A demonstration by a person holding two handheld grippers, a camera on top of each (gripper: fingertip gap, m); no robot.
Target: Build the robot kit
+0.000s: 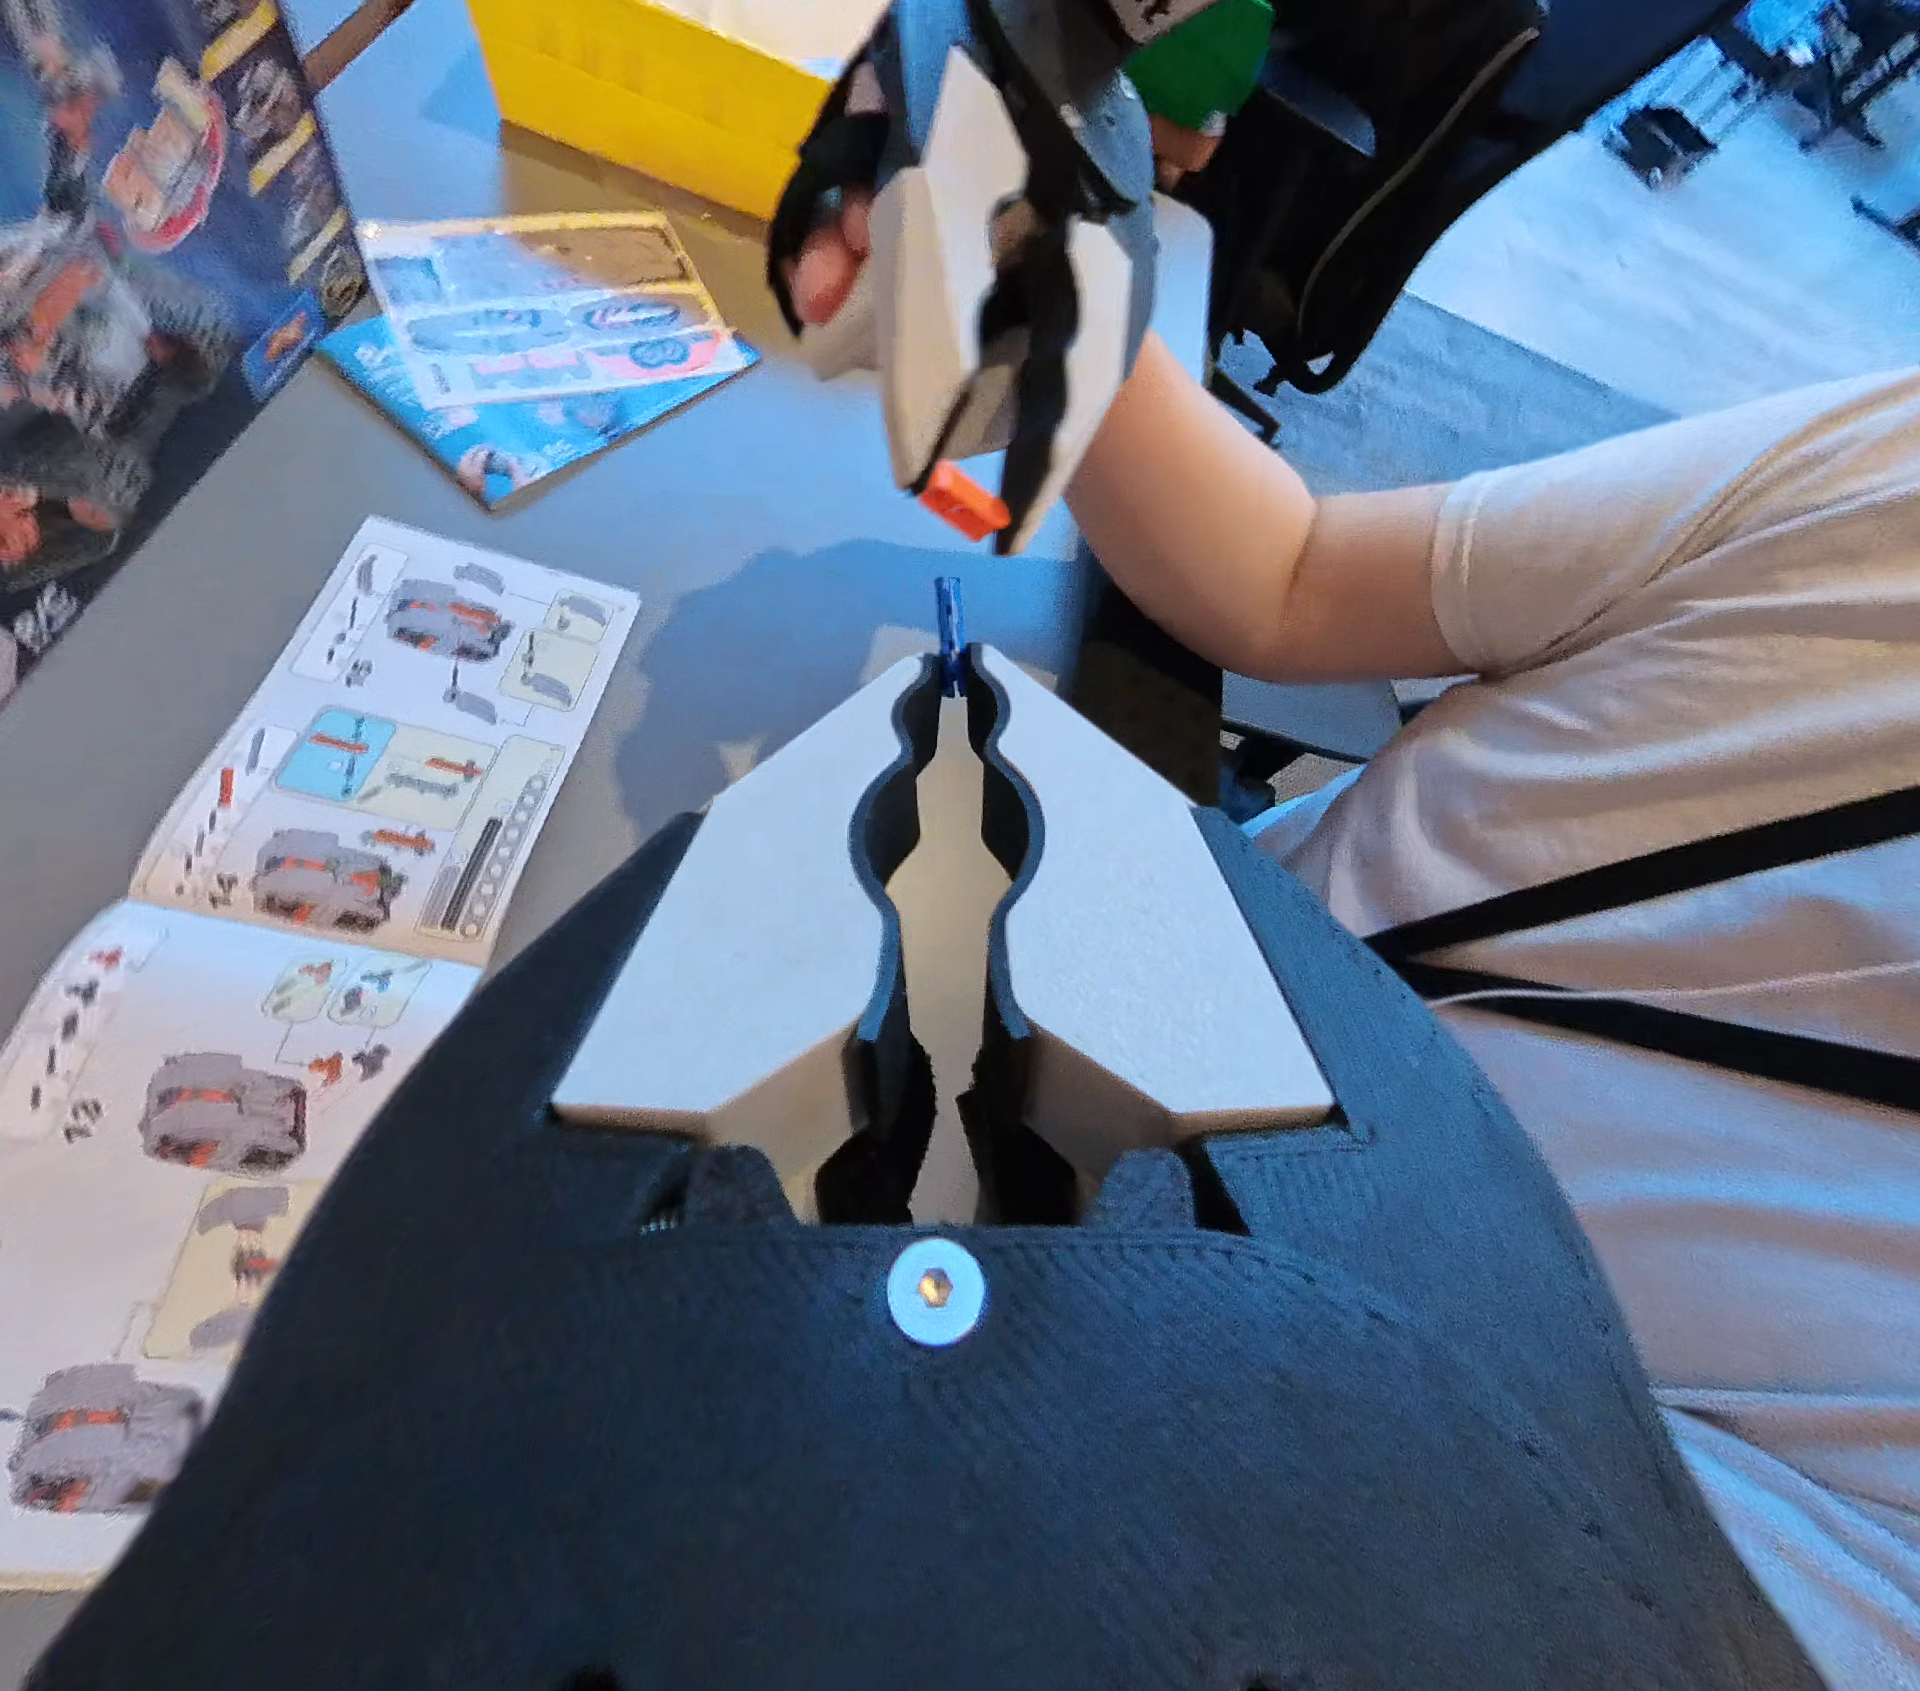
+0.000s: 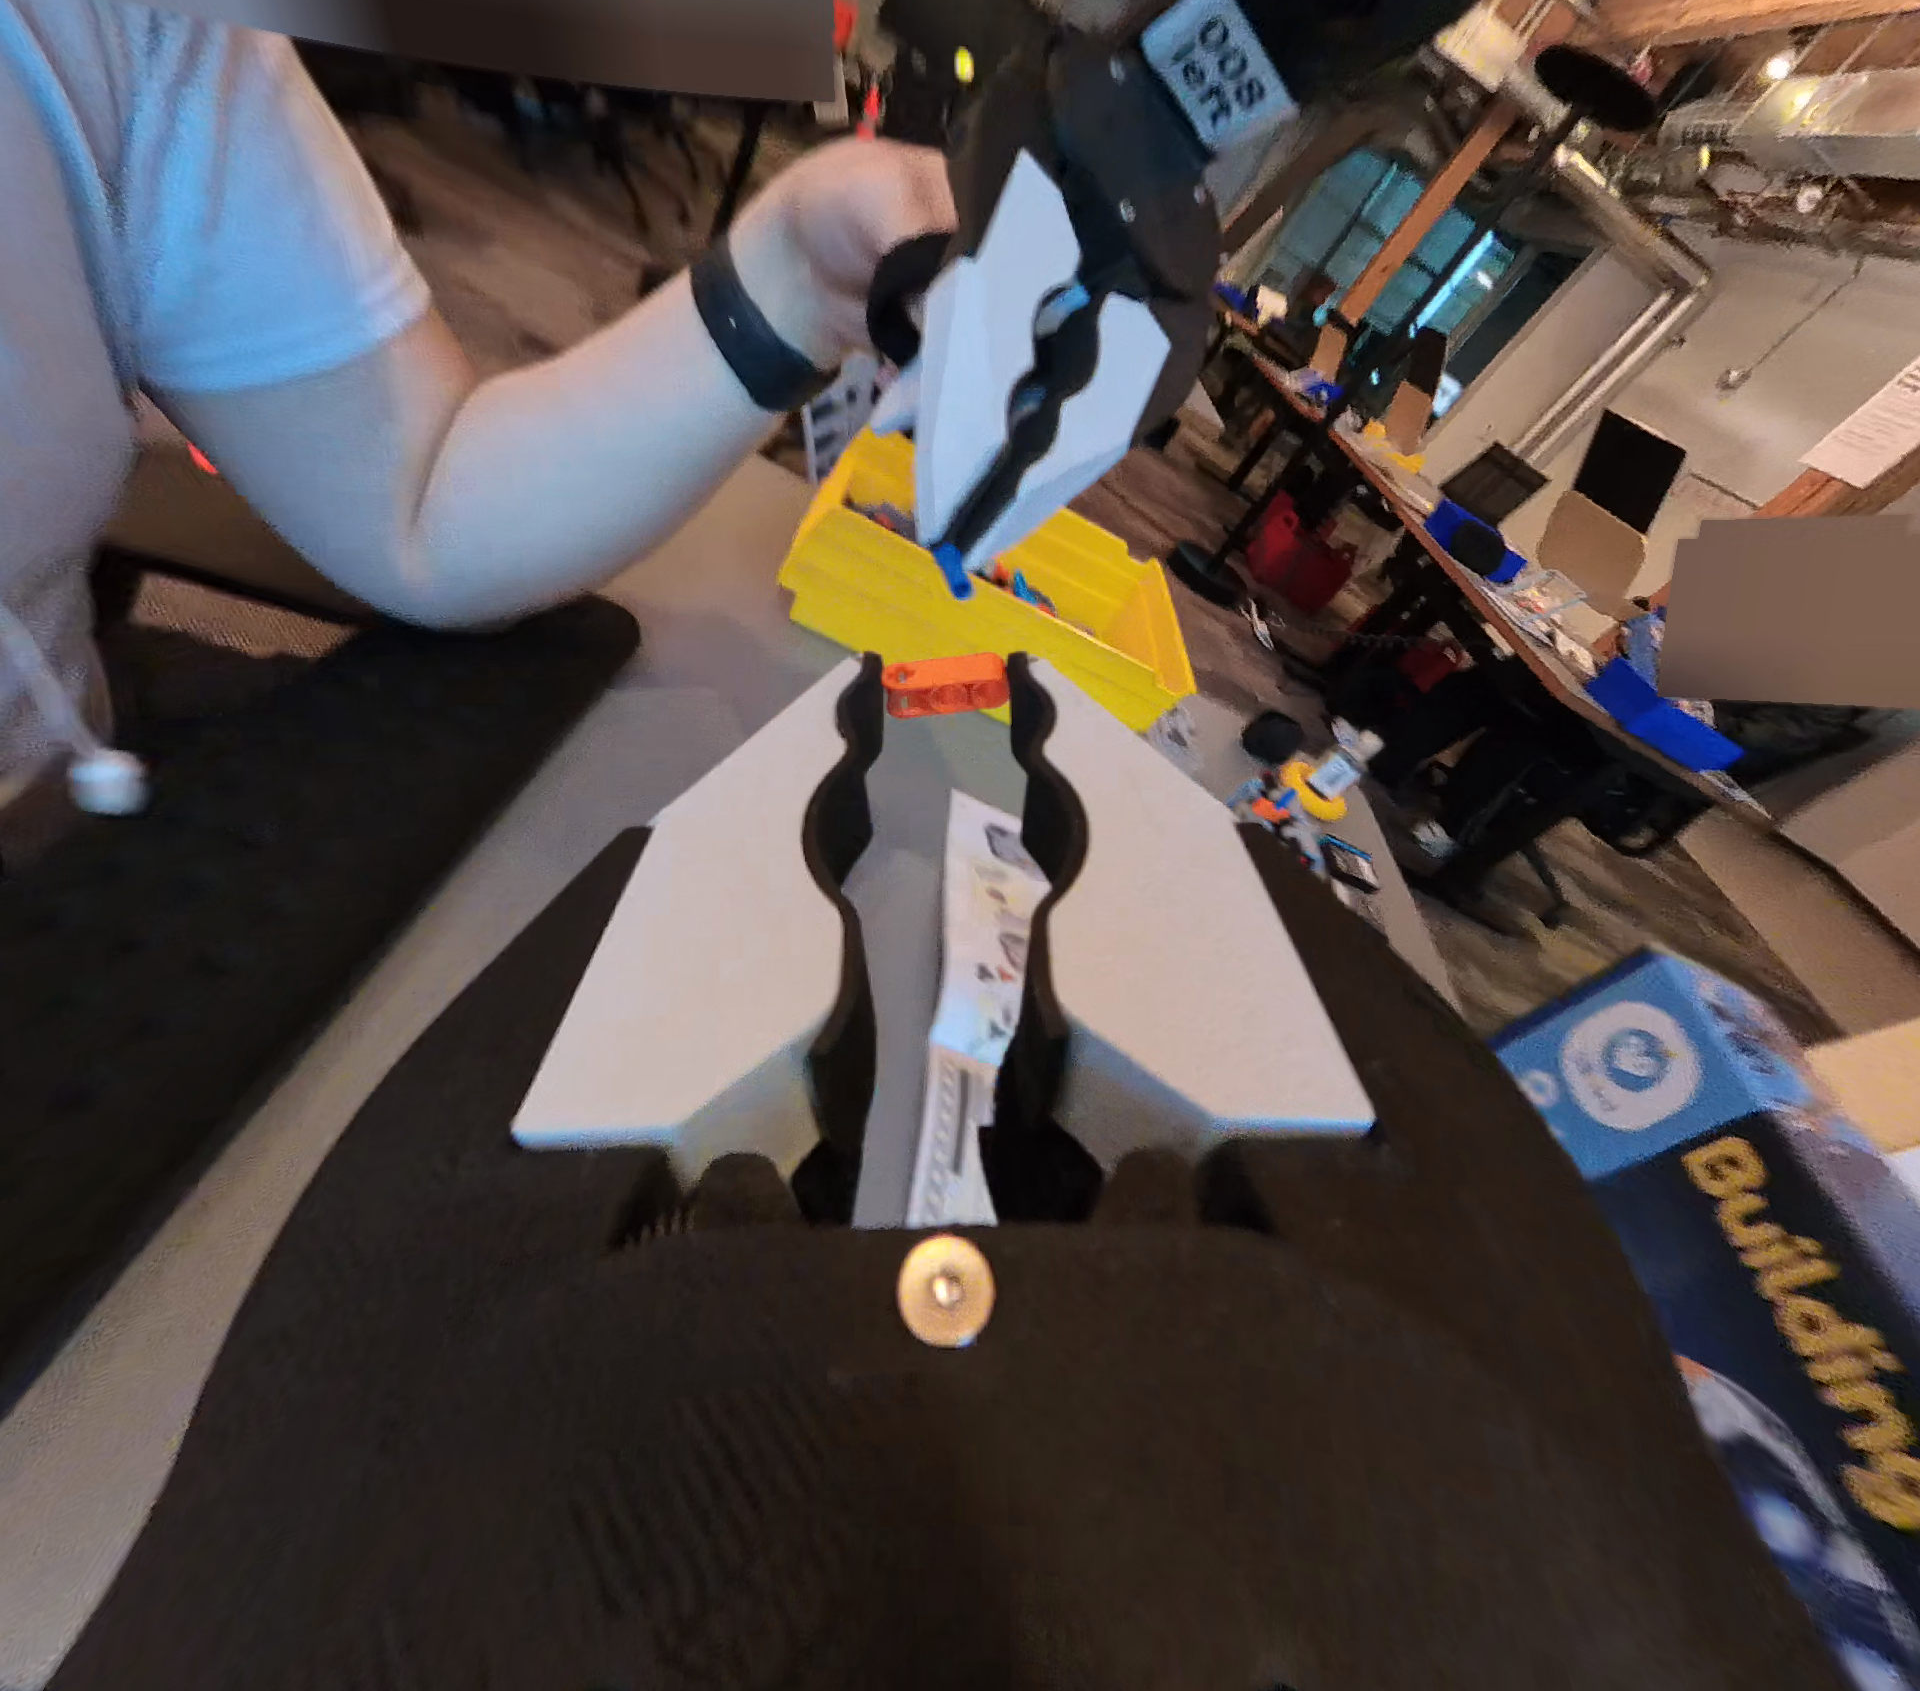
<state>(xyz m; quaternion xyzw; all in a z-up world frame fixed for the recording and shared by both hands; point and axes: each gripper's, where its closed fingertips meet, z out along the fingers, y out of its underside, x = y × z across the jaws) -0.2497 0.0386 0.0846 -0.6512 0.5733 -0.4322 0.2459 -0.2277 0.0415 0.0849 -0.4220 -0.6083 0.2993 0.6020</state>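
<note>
Blue pin (image 1: 950,635) mostly hidden, pinched at left claw (image 1: 954,673) tips. Orange brick (image 2: 943,685) clamped across right claw (image 2: 943,677) tips. Both held above bench (image 1: 727,478), tips facing, just apart.

Both grippers (image 1: 953,670) (image 2: 943,673) have black printed bodies, white wedge fingers (image 1: 748,903), a silver hex screw (image 1: 935,1291); the person wears a pale short-sleeved shirt (image 1: 1662,706) and black wristband (image 2: 743,332).
</note>
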